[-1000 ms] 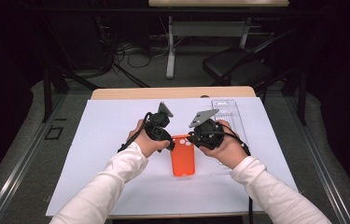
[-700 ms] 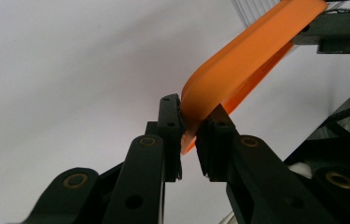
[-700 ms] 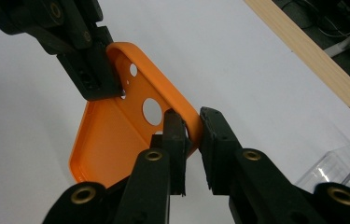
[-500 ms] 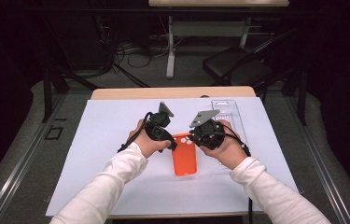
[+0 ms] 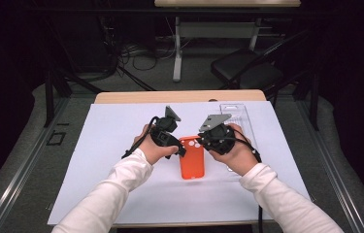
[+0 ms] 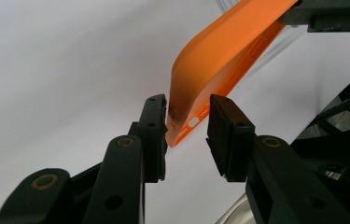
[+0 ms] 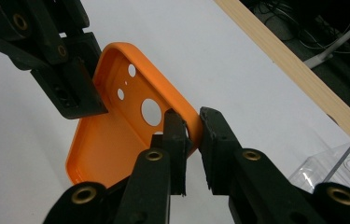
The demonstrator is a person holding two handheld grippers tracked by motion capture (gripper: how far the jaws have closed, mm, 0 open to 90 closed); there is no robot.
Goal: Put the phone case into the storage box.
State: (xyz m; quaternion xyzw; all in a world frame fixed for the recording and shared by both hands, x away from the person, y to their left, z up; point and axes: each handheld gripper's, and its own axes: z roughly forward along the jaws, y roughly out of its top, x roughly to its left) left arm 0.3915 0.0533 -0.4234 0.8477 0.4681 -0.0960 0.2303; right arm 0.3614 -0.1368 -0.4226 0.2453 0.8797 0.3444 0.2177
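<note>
Little has shifted in the last second: the case stays mid-frame over the tabletop, left gripper fingers narrowly straddling its corner, right gripper pinching its rim, so the handover looks unfinished.

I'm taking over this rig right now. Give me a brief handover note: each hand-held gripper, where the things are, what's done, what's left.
Left hand-held gripper: jaws astride one corner edge of the orange phone case, gap showing, not clamped.
Right hand-held gripper: shut on the case's rim by the camera holes.
Case: hollow side up, over the white sheet. Clear plastic package lies at the far right.
Done: case gripped on the right.
Left: probably close the left jaws.
</note>
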